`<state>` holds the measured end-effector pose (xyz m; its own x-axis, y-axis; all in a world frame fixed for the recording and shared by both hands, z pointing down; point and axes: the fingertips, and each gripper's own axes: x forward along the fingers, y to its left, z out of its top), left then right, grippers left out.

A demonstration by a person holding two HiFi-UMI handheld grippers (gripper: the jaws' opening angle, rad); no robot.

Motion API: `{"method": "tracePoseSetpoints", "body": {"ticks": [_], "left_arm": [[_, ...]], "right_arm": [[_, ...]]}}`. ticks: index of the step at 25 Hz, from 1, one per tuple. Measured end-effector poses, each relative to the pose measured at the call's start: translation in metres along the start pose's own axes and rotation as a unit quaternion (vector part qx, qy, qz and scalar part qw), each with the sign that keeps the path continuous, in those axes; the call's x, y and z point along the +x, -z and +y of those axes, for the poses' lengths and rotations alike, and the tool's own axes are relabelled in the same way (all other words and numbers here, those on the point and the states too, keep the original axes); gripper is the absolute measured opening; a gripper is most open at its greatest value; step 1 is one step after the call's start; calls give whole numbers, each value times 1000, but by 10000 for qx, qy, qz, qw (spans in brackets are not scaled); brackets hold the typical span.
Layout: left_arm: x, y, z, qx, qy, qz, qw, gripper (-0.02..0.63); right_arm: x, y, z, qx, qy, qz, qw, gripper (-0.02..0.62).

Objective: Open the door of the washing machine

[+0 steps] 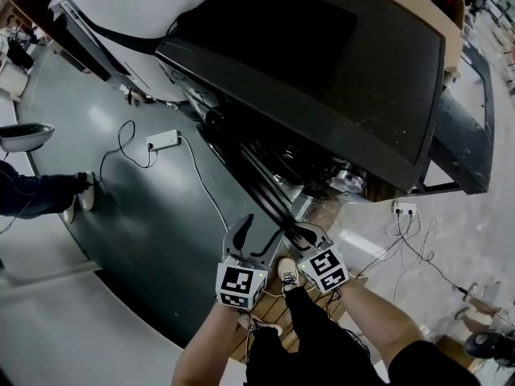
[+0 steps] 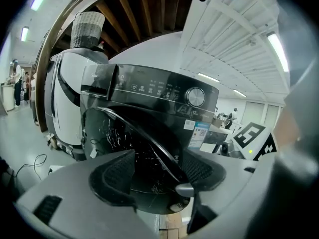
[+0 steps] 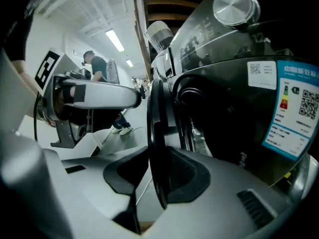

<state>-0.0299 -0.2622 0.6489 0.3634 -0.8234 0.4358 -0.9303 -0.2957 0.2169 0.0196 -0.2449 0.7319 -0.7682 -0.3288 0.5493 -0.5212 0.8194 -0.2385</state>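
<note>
From the head view the black washing machine fills the upper right, and its round dark door stands ajar. My right gripper is shut on the door's free edge, the rim standing upright between its pads. Behind the rim are the drum opening and an energy label. My left gripper hangs open just left of it. In the left gripper view the door runs across the wide gap of the left gripper, below the control knob.
A white power strip and its cable lie on the dark floor left of the machine. A person's feet stand at the far left. A white appliance is beside the machine. More cables trail on the right.
</note>
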Motion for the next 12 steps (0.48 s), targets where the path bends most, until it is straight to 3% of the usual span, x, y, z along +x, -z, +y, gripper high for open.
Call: {"method": "tracePoseSetpoints", "body": {"ticks": [6, 12], "left_arm": [[-22, 15, 15, -247, -265, 94, 9993, 299], [-55, 25, 38, -379, -572, 49, 9976, 299]], "right_arm": [[4, 3, 63, -362, -913, 222, 9949, 144], [-2, -2, 106, -609, -1387, 241, 9882, 147]]}}
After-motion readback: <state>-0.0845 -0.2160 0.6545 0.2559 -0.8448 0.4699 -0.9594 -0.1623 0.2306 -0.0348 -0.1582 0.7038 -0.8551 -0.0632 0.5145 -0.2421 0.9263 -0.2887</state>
